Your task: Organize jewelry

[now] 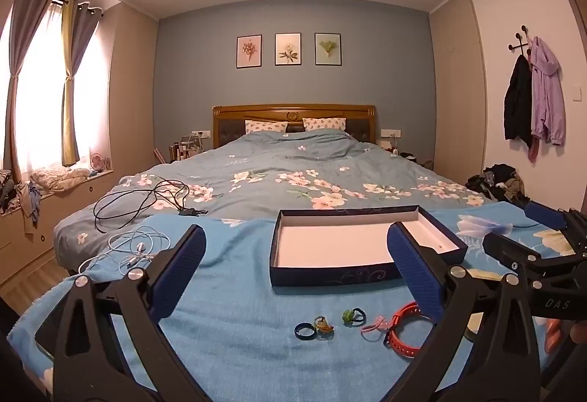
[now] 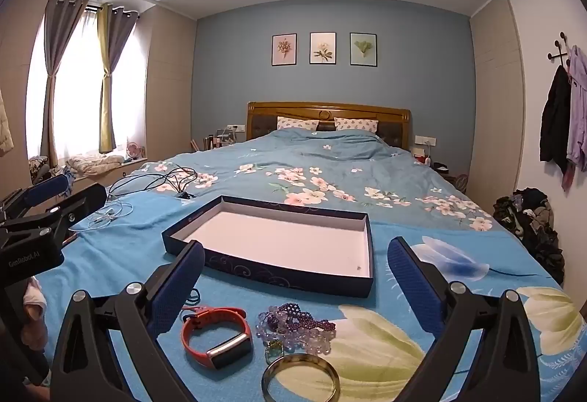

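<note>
Left tongs [image 1: 296, 268]: spread wide, nothing between the pads, hanging above the blue blanket [image 1: 227, 292] on the bed.
Right tongs [image 2: 295, 273]: likewise spread wide and empty; seen from the left view at 3 o'clock.
Box [image 2: 279, 275]: an open, shallow, dark-blue box with a pale, bare floor is set at 12 o'clock from both tongs, beyond the jewelry.
Jewelry, left view: a dark ring [image 1: 304, 330], two small ornamented rings [image 1: 323, 325] [image 1: 353, 316] and a pink loop [image 1: 374, 326] are laid in a row at 6 o'clock, close together.
Jewelry, right view: a red watch band [image 2: 216, 336], a heap of purple beads [image 2: 297, 323] and a gold bangle [image 2: 300, 381] are seen at 6 o'clock, the beads touching a small green piece.
Long axis: the box's long side is judged to run 9 to 3 o'clock, slightly skewed; the watch band's oval runs about 10 to 4, its screen facing the camera.
Risk, soft bed: small rings may be pressed into the blanket and missed by wide pads.
Risk, beads: a strand may be snagged so that neighbours are dragged along.
Risk, bangle: lying flat, it may slip from the pads when pinched at the rim.
Risk, crowding: the two tongs may be knocked together over the box.
</note>
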A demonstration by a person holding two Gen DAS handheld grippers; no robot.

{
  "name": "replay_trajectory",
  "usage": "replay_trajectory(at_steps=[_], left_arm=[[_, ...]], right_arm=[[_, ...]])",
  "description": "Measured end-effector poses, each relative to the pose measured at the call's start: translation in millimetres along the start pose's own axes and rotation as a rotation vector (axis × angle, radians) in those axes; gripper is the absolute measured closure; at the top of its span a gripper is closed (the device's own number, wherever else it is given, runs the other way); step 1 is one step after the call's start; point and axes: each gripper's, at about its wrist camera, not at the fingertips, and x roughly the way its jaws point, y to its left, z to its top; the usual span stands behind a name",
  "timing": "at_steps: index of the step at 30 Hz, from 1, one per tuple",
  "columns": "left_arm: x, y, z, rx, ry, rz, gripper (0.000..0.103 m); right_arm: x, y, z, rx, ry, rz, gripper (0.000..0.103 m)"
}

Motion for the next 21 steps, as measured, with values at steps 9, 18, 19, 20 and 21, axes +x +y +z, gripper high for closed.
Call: replay_trajectory(at_steps=[9,18,19,20,21], left_arm=[[-8.3,-2.3,-1.2,0.005,-0.025,-0.008,0.006],[-7.9,-3.3,2.0,0.003,-0.018,-0.015,0.006],[-7.2,-4.1,2.1,0.003,-0.019,-0.016,0.006],[-7.0,-4.5,2.2,0.004,-0.019,-0.016,0.006],[-6.8,-5.0,2.4,0.006,-0.019,-0.015,0.006]], right_arm=[[-0.9,-3.4,-3.9,0.008,-0.001,0.004,0.006],[-2.4,-1.9,5.6,0.011,-0.008,0.003,0.006],[-2.7,-2.2,5.9,0.012,-0.009,0.003,0.006],[-3.2,-1.9,5.3,0.012,-0.013,0.002,0.006],[-4.1,-1.9,5.4,0.012,-0.014,0.002,0.006]])
